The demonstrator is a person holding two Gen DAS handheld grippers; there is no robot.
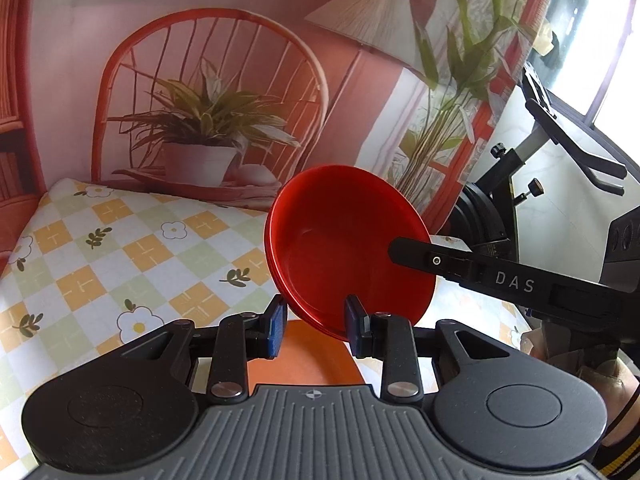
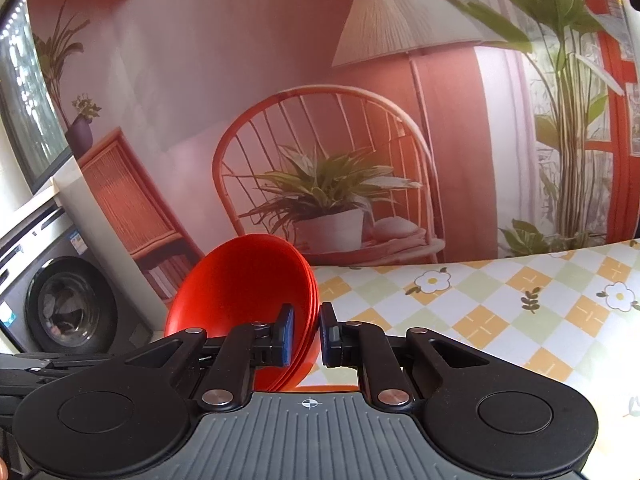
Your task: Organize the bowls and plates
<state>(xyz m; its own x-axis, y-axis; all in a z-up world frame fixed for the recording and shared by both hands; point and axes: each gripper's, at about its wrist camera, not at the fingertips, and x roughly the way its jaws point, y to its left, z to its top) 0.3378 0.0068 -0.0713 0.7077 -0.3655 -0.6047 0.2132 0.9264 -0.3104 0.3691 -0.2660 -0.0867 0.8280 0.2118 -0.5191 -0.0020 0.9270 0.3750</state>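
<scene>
A stack of red bowls (image 2: 244,284) hangs tilted above the table, and my right gripper (image 2: 306,334) is shut on its rim. In the left wrist view the same red stack (image 1: 344,248) faces me with its hollow side, and the right gripper's black finger (image 1: 424,258) lies across its right rim. My left gripper (image 1: 316,324) is open, its blue-padded fingers standing wide on either side of the stack's lower rim. Under the stack lies an orange plate (image 1: 304,364), mostly hidden by the gripper body.
The table (image 1: 100,248) has a checked flower-pattern cloth. A printed backdrop (image 2: 320,140) of a chair, plant and lamp stands close behind it. A washing machine (image 2: 60,304) sits left of the table, and an exercise machine (image 1: 532,160) stands beyond its right side.
</scene>
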